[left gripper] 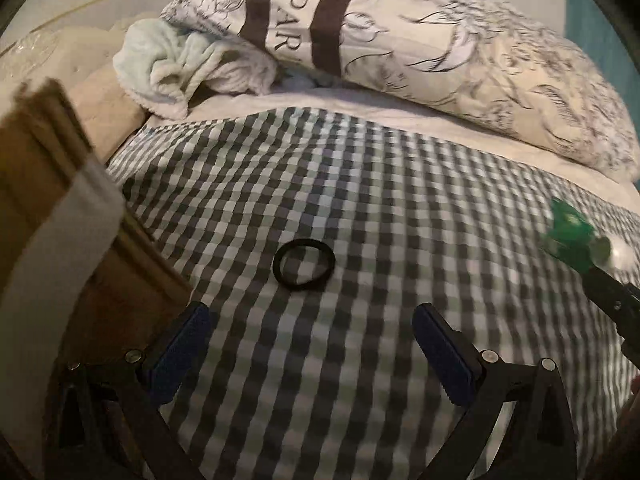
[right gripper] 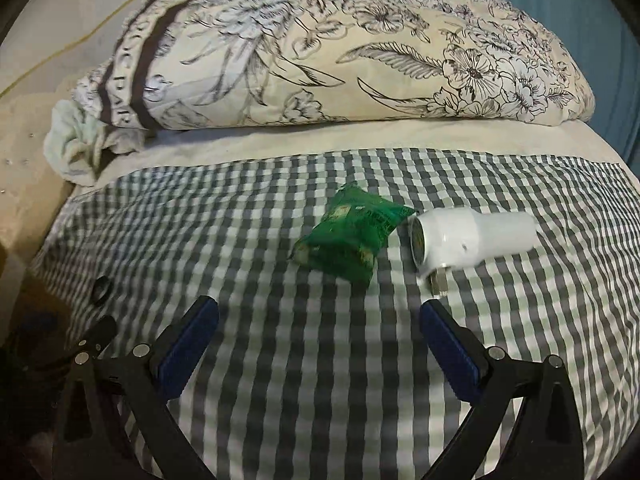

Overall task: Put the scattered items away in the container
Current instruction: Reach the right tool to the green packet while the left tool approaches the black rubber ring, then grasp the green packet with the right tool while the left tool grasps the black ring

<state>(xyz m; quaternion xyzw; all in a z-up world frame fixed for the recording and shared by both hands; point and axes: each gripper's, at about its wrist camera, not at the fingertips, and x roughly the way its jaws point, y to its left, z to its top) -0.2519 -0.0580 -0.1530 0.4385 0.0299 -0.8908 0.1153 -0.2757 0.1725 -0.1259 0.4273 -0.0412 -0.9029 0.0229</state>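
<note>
A black hair tie lies on the checked bedspread just ahead of my open, empty left gripper. A brown cardboard box stands at the left edge of the left wrist view. A green snack packet and a white plug-in device lie side by side on the bedspread ahead of my open, empty right gripper. The packet and the right gripper's finger show at the right of the left wrist view. The hair tie shows at the left in the right wrist view.
A flower-printed pillow lies across the back of the bed. A pale crumpled towel sits at its left end. A cream sheet runs under the pillow. A teal wall is at the right.
</note>
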